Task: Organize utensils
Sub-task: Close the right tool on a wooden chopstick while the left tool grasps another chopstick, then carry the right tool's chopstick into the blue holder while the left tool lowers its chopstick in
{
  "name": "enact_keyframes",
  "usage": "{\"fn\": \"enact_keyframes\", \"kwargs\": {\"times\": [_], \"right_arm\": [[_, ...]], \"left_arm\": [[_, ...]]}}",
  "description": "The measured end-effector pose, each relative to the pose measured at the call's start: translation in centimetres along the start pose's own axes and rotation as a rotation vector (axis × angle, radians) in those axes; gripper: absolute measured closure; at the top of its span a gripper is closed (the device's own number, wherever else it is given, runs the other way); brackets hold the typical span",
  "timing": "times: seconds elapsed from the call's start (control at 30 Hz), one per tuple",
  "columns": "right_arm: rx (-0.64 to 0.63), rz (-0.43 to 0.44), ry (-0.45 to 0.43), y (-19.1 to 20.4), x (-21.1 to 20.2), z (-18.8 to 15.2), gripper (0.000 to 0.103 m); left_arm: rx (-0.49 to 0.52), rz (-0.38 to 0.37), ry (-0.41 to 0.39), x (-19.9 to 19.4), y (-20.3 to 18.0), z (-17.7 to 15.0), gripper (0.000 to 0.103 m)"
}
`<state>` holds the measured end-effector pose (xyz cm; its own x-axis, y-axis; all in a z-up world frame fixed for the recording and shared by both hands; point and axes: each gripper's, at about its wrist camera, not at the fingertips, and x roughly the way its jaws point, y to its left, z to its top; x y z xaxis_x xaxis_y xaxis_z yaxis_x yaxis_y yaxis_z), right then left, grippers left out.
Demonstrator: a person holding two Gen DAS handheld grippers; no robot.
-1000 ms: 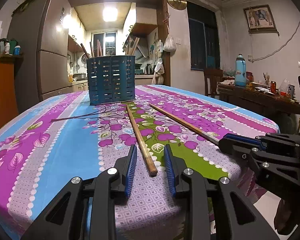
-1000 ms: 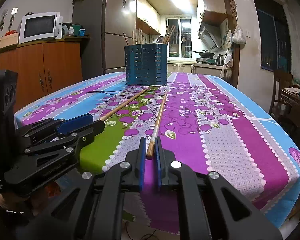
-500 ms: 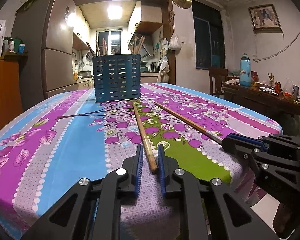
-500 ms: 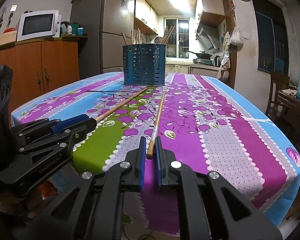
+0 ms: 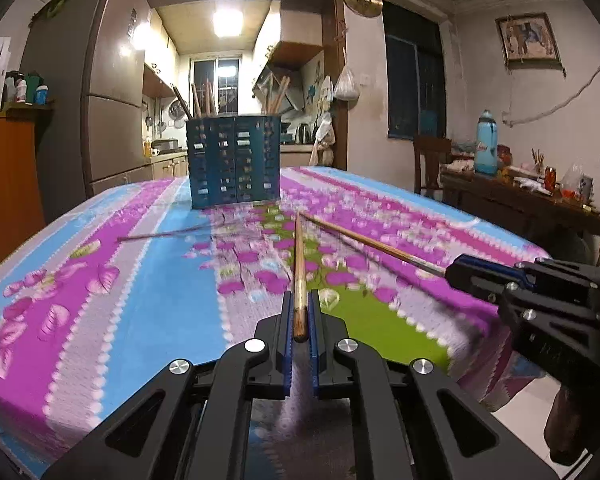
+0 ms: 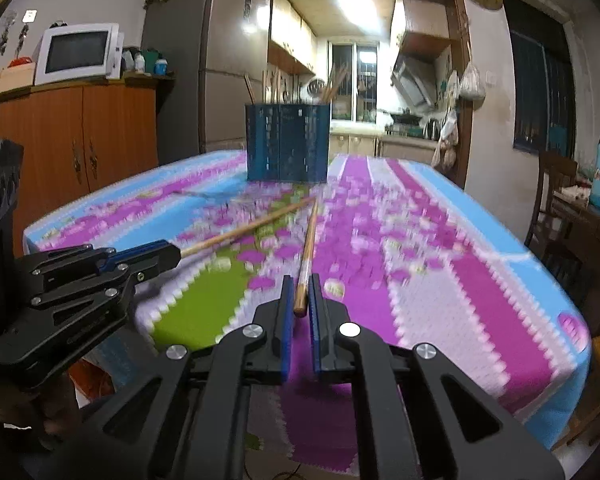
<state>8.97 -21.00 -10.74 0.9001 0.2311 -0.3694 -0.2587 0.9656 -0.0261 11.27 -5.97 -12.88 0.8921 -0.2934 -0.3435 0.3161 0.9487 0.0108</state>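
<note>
Gripping one wooden chopstick apiece, both tongs point across the floral-clothed table [image 5: 100, 280] toward the blue slotted utensil holder [image 5: 233, 161], which stands well ahead of them near the far edge with more chopsticks standing in it. The left tongs [image 5: 300, 320] are clamped on the thick butt end of the left chopstick [image 5: 299, 264], whose shaft runs straight forward from the blue pads [image 5: 287, 328] toward the holder. The right tongs [image 6: 300, 304] are likewise closed on the butt end of the right chopstick [image 6: 309, 244], which reaches ahead and slightly to the right. In the right wrist view the two sticks converge, their far tips close together short of the holder; whether the tips touch each other or the cloth is lost in blur. Each tongs appears in the other's view, side by side at the near edge of the table. A thin dark twig-like stick [image 5: 168, 234] lies ahead and to the left of the left tongs.
</note>
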Motion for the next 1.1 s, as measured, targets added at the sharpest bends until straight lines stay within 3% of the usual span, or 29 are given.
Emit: {"fn": "enact_keyframes", "kwargs": {"times": [0.3, 0.6, 1.1], "right_arm": [[-0.037, -0.001, -0.133, -0.6, -4.5, 5.4, 0.098], [-0.109, 0.016, -0.203, -1.0, -5.3, 10.5, 0.098], [-0.093, 0.084, -0.173, -2.7, -3.1, 15.6, 0.098]], "left_arm": [[-0.023, 0.003, -0.123, -4.2, 1.2, 4.9, 0.095], [0.034, -0.007, -0.228, -5.9, 0.7, 10.2, 0.095], [0.060, -0.052, -0.221, -4.0, 0.9, 16.9, 0.095]]}}
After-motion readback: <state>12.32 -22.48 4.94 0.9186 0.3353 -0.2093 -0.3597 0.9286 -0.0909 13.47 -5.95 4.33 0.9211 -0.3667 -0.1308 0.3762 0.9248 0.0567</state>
